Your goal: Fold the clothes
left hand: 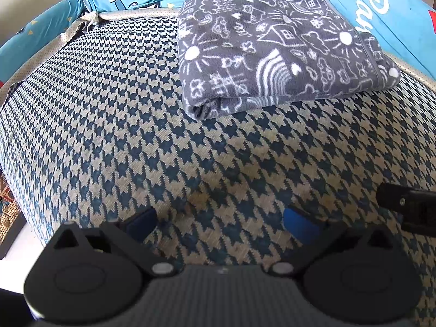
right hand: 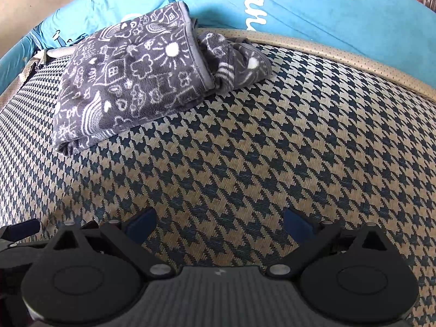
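Both grippers, left (left hand: 220,224) & right (right hand: 220,224), spread, empty; only right view shows folded blanket's (right hand: 130,81) loose bunched end.

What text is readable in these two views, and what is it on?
"Par": white script on the blue bedding behind the houndstooth mat; the word is cut off by the mat's rim, so the third letter is uncertain.
Folded grey blanket: white doodles only (suns, houses, rainbows), no words.
Left gripper and right gripper: no readable markings.

Folded grey blanket (left hand: 275,51) on houndstooth cushion (left hand: 109,125); L gripper (left hand: 220,222) spread wide, empty.
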Demonstrator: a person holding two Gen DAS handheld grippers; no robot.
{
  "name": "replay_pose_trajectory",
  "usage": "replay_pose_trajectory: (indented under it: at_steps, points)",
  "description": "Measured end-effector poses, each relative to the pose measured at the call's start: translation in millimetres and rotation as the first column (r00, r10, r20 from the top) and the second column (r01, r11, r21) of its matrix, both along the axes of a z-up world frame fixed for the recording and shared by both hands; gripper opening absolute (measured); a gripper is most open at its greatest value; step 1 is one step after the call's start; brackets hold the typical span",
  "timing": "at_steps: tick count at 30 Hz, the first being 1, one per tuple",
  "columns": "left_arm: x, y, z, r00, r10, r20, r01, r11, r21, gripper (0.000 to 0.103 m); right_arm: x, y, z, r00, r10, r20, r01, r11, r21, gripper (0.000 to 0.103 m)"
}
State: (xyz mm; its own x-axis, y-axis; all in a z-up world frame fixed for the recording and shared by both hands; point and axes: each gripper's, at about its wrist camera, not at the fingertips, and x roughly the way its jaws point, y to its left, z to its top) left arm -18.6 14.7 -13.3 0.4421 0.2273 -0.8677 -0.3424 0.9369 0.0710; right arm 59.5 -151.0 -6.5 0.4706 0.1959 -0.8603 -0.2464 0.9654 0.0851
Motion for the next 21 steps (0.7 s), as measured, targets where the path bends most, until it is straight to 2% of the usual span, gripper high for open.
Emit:
replay_pose_trajectory:
  at_steps: [9, 21]
  points:
    - [0.8, -2.0, -1.7, 1.000, -0.014, -0.007, 0.014, 1.000, -0.004, 0.103, 7.6, 2.2, -10.5, 0.999, -0.014, -0.033, 0.013, 1.000, -0.012, 0.100]
    - [-2.8, -5.9, -4.1, 0.998, -0.056, -0.006, 0.055, 0.998, -0.015, 0.103, 9.3, 15.8, -18.1, 1.000, 0.026, -0.007, -0.027, 0.995, -0.093, 0.103]
